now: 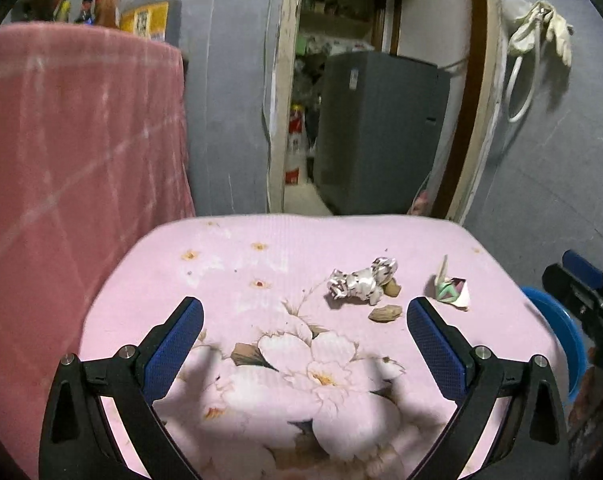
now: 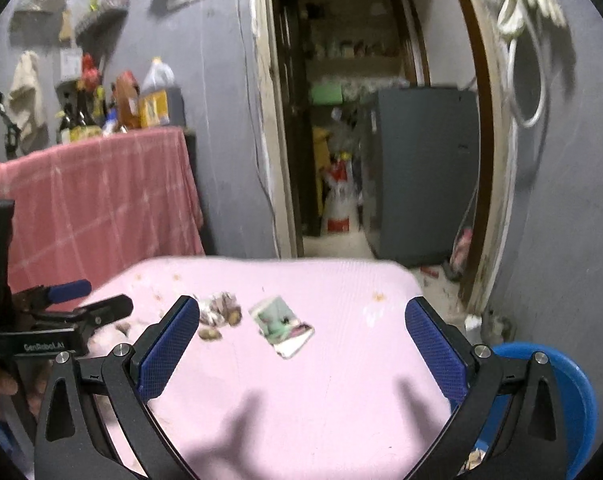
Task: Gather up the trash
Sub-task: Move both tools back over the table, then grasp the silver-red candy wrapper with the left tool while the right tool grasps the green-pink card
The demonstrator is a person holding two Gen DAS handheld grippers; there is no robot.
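On the pink flowered table cover [image 1: 237,272] lie a crumpled white wrapper [image 1: 361,282], two brown shell pieces [image 1: 385,313] beside it, and a folded paper scrap [image 1: 453,290] to their right. My left gripper [image 1: 304,312] hovers open just short of the shells, with nothing between its fingers. In the right wrist view the wrapper [image 2: 217,308], a shell piece [image 2: 209,334] and the folded paper [image 2: 285,326] lie ahead of my right gripper [image 2: 301,316], which is open and empty. The left gripper [image 2: 81,304] shows at that view's left edge.
A blue plastic bin [image 2: 557,392] stands low at the table's right side, also seen as the blue bin [image 1: 557,332]. A pink-draped counter [image 1: 73,140] with bottles stands to the left. Behind is a doorway with a grey appliance [image 1: 377,128].
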